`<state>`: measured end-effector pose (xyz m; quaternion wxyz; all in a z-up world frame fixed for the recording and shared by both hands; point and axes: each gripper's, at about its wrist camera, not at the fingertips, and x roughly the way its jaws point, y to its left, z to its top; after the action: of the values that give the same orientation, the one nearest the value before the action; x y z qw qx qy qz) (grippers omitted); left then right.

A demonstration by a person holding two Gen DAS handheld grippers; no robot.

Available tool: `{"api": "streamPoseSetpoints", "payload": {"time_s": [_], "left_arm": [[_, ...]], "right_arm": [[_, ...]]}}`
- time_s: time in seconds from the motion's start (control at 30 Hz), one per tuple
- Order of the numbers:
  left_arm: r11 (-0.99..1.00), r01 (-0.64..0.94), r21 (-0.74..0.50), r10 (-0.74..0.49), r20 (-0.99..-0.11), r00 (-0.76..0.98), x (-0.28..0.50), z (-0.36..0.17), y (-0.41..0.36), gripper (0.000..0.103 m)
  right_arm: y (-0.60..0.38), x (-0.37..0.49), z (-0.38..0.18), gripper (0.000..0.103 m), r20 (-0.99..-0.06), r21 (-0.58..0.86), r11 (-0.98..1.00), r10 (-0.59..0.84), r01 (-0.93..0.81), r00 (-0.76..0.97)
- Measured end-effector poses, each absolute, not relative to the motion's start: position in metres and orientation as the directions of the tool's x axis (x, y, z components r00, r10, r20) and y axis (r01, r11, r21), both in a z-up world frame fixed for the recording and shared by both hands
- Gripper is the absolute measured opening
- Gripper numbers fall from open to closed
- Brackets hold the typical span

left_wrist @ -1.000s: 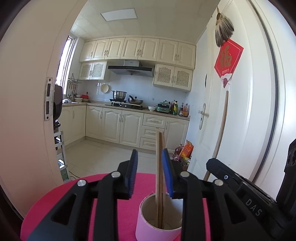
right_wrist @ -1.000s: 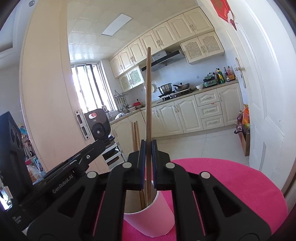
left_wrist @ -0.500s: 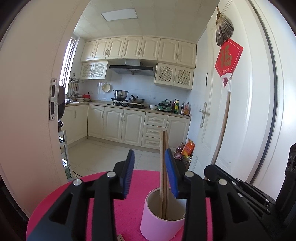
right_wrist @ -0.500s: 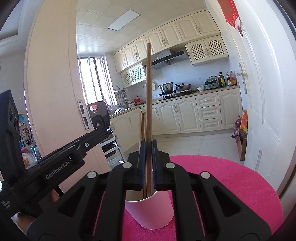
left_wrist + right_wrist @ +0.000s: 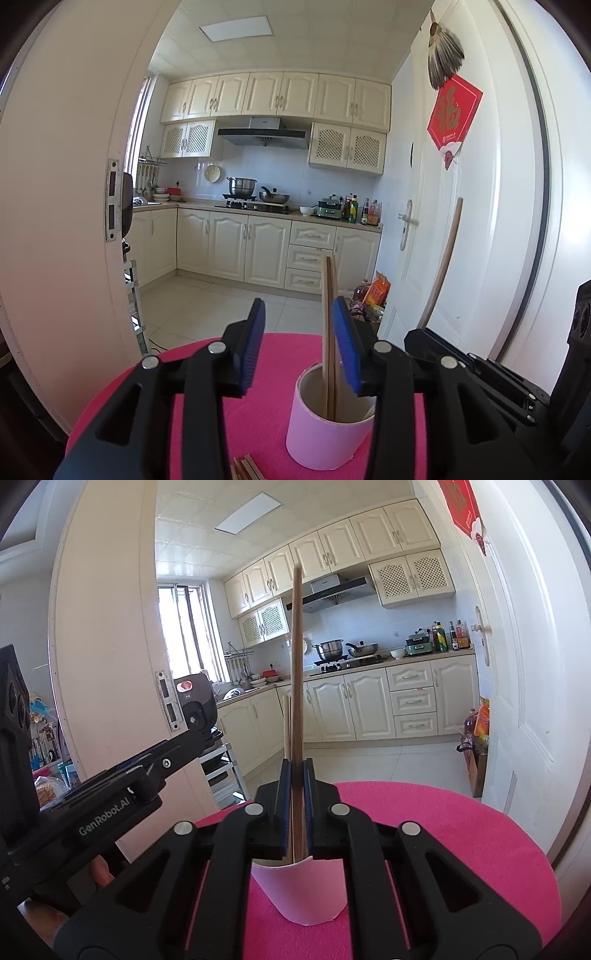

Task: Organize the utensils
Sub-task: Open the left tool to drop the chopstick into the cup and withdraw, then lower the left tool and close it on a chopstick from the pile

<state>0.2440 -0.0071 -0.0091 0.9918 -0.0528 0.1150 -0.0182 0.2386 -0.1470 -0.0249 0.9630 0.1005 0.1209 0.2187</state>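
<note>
A pink paper cup (image 5: 325,424) stands on a round pink table mat (image 5: 273,354) with two wooden chopsticks (image 5: 328,314) upright in it. My left gripper (image 5: 299,347) is open and empty, its jaws astride the cup's left side. My right gripper (image 5: 295,805) is shut on one long wooden chopstick (image 5: 296,664), held upright with its lower end just above or inside the cup (image 5: 303,893). That chopstick also shows at the right of the left wrist view (image 5: 443,258). Several loose chopsticks (image 5: 245,469) lie on the mat in front of the cup.
The mat (image 5: 443,830) covers a small round table in a doorway. A white door (image 5: 480,221) is close on the right and a door frame (image 5: 74,221) on the left. A kitchen with cabinets lies beyond. The left gripper body (image 5: 110,805) is left of the cup.
The left gripper has drawn back and opened wider, so the cup and loose chopsticks show more. The right gripper has lowered a little, still holding its chopstick over the cup.
</note>
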Motion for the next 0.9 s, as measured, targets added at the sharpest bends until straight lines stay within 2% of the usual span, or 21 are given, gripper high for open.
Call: {"api": "streamPoseSetpoints", "payload": {"time_s": [0.23,0.27,0.33,0.4,0.7,0.8,0.9], "left_arm": [[0.995,0.027,-0.098,-0.048,-0.22,0.974,0.232,-0.003,-0.008,0.042],[0.995,0.027,-0.099,-0.048,-0.219,0.975,0.23,-0.002,-0.007,0.043],[0.995,0.026,-0.099,-0.047,-0.216,0.975,0.227,0.001,-0.007,0.044],[0.995,0.025,-0.098,-0.046,-0.215,0.976,0.222,0.004,-0.007,0.045],[0.998,0.021,-0.062,-0.035,-0.247,0.968,0.196,0.011,-0.007,0.047],[0.998,0.026,-0.063,-0.044,-0.31,0.95,0.191,0.011,-0.002,0.051],[0.998,0.019,-0.066,-0.044,-0.399,0.916,0.187,0.002,0.005,0.052]], "right_arm": [[-0.151,0.23,-0.018,0.007,-0.181,0.249,0.888,0.436,-0.387,0.882],[-0.151,0.229,-0.017,0.01,-0.18,0.248,0.888,0.434,-0.387,0.883],[-0.153,0.224,-0.014,0.023,-0.174,0.246,0.89,0.429,-0.383,0.886],[-0.155,0.218,-0.012,0.047,-0.158,0.247,0.891,0.425,-0.382,0.891],[-0.163,0.195,0.001,0.049,-0.146,0.237,0.896,0.416,-0.376,0.898],[-0.165,0.189,0.002,0.049,-0.162,0.237,0.896,0.416,-0.374,0.895],[-0.165,0.186,-0.001,0.051,-0.216,0.235,0.895,0.428,-0.378,0.878]]}}
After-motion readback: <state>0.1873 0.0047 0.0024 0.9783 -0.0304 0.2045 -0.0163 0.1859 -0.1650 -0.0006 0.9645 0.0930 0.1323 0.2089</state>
